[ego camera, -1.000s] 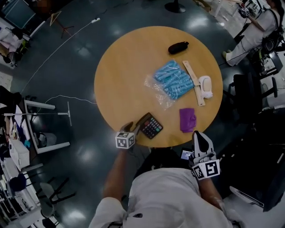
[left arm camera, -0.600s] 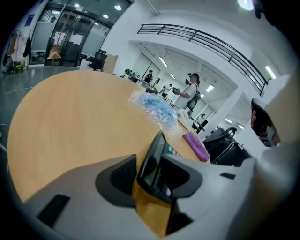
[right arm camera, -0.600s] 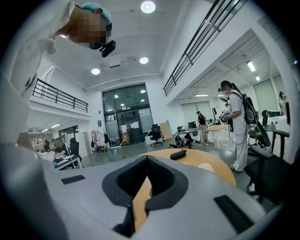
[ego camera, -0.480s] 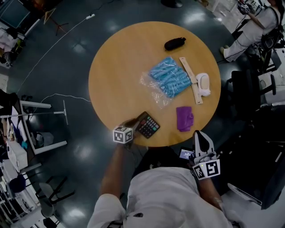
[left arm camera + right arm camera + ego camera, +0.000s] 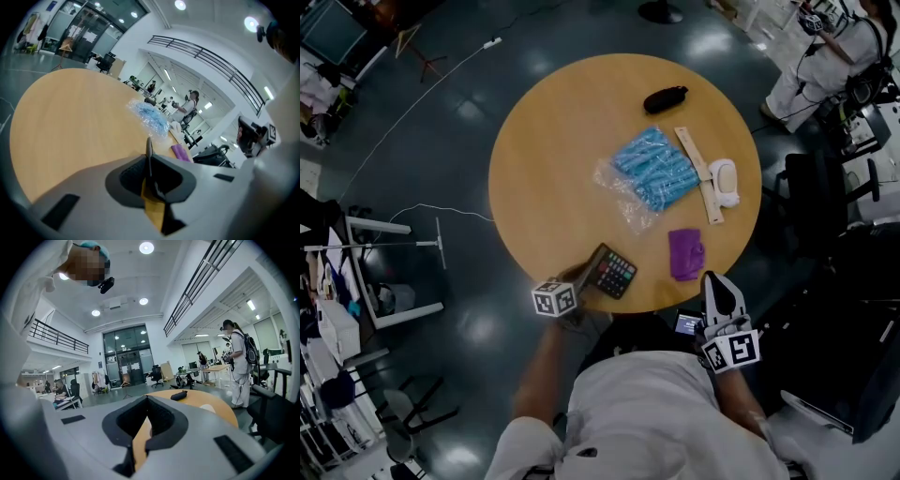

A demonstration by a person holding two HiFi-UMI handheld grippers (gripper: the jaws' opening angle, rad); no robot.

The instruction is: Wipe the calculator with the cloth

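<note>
The black calculator (image 5: 612, 273) is at the round table's near edge, tipped up on its left side. My left gripper (image 5: 584, 277) has just been closing and now grips that left edge. In the left gripper view the calculator (image 5: 149, 151) is a thin dark slab seen edge-on between the pads of the left gripper (image 5: 150, 161). The purple cloth (image 5: 685, 253) lies crumpled to the calculator's right and also appears as the cloth (image 5: 180, 152) further along the table. My right gripper (image 5: 721, 284) hangs shut and empty just off the table's edge, below the cloth; its jaws (image 5: 147, 401) meet with nothing between them.
On the wooden table (image 5: 553, 159) lie a clear bag of blue items (image 5: 654, 169), a pale wooden strip (image 5: 697, 173), a white object (image 5: 724, 182) and a black case (image 5: 665, 98). A person (image 5: 811, 66) stands at the far right. Chairs and desks ring the table.
The left gripper's jaws closed on the calculator's left edge, and the calculator tipped up and shifted slightly towards the table's edge. The right gripper stayed where it was.
</note>
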